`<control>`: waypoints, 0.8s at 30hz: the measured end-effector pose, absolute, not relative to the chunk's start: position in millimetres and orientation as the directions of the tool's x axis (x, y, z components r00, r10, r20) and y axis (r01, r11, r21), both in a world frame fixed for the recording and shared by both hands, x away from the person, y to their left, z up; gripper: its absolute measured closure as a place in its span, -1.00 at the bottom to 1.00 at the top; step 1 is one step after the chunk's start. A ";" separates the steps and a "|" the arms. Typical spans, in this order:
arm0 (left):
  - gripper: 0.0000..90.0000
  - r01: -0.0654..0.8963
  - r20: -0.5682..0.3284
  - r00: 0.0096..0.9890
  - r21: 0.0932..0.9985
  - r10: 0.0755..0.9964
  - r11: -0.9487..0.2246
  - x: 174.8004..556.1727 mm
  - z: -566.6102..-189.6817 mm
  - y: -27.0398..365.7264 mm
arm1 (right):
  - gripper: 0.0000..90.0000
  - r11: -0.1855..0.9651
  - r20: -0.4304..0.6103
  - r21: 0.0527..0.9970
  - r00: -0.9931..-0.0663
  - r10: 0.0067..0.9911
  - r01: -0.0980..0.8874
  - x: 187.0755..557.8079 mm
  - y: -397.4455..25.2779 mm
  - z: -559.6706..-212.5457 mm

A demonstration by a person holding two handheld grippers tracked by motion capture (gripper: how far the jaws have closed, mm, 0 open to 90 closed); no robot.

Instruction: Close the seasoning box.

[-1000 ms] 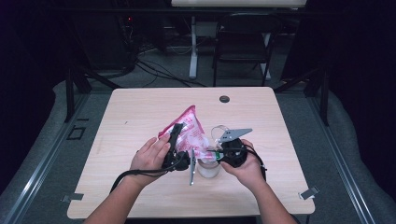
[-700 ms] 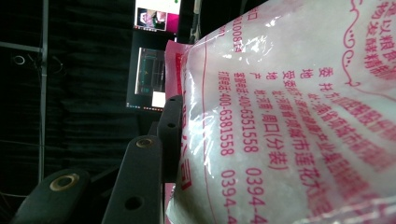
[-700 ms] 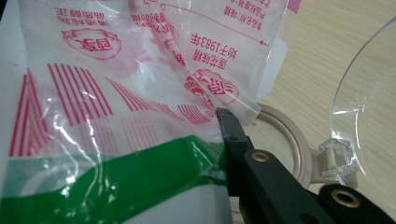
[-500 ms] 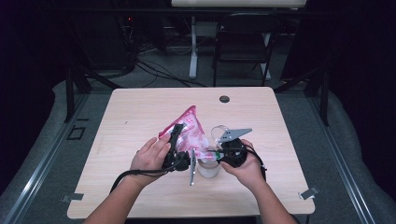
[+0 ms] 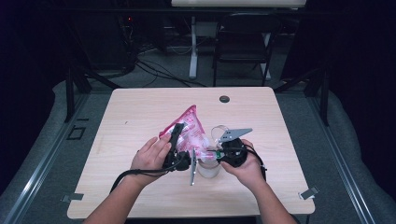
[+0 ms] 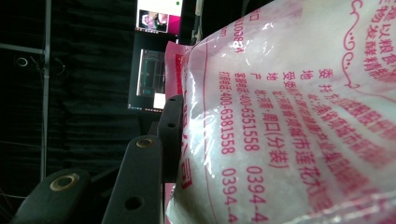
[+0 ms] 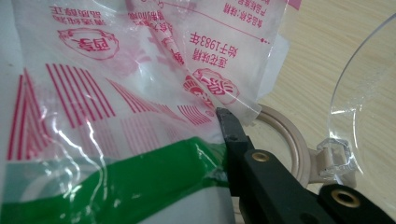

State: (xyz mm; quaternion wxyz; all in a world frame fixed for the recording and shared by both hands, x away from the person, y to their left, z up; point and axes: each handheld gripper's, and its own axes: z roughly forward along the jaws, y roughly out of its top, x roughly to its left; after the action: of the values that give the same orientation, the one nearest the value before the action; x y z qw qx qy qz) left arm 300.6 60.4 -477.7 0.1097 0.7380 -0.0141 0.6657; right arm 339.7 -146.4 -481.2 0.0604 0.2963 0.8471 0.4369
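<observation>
Near the front middle of the desk (image 5: 140,116), a pink-and-white printed bag (image 5: 190,133) of white grains is held tilted over a clear jar (image 5: 208,167), its pink top corner pointing away from the person and its lower end down at the jar's mouth. The left gripper (image 5: 176,140) lies along the bag's left side; in the left gripper view one black jaw presses flat against the bulging film of the bag (image 6: 289,116), so the jaws look closed on its edge, though the far jaw is hidden behind the plastic. The right gripper (image 5: 219,154) comes in from the other side at the lower corner. In the right gripper view one jaw tip rests against the crumpled film where a green band crosses the bag (image 7: 116,93), and the other jaw is covered by it, so the grip seems closed on that corner but I cannot be sure. Just beyond the jaw tip sits the jar's beige sealing ring (image 7: 289,140), with its clear hinged lid (image 7: 359,93) swung open to the side.

As a judgement: the jar is opened and the bag is lifted and aimed, so the setting-up is done. Whether grains are flowing, or how full the jar is, cannot be told. Emptying the bag, setting it down and closing the lid look to be left.
</observation>
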 end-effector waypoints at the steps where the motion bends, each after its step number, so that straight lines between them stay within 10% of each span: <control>1: 0.43 -0.167 0.986 0.113 0.143 0.125 -0.976 300.7 -477.6 60.3 | 1.00 0.443 0.156 0.776 -0.817 0.555 0.449 339.8 -146.5 -481.1; 24: 0.43 -0.175 0.986 0.114 0.138 0.119 -0.975 300.1 -476.3 58.0 | 1.00 0.456 0.154 0.765 -0.816 0.557 0.456 340.5 -145.8 -483.4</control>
State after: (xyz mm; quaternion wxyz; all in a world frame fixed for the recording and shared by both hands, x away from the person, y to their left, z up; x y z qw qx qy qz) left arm 300.1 58.0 -476.3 0.1104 0.7382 -0.0192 0.6652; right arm 340.5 -145.8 -483.4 0.0591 0.2975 0.8511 0.4285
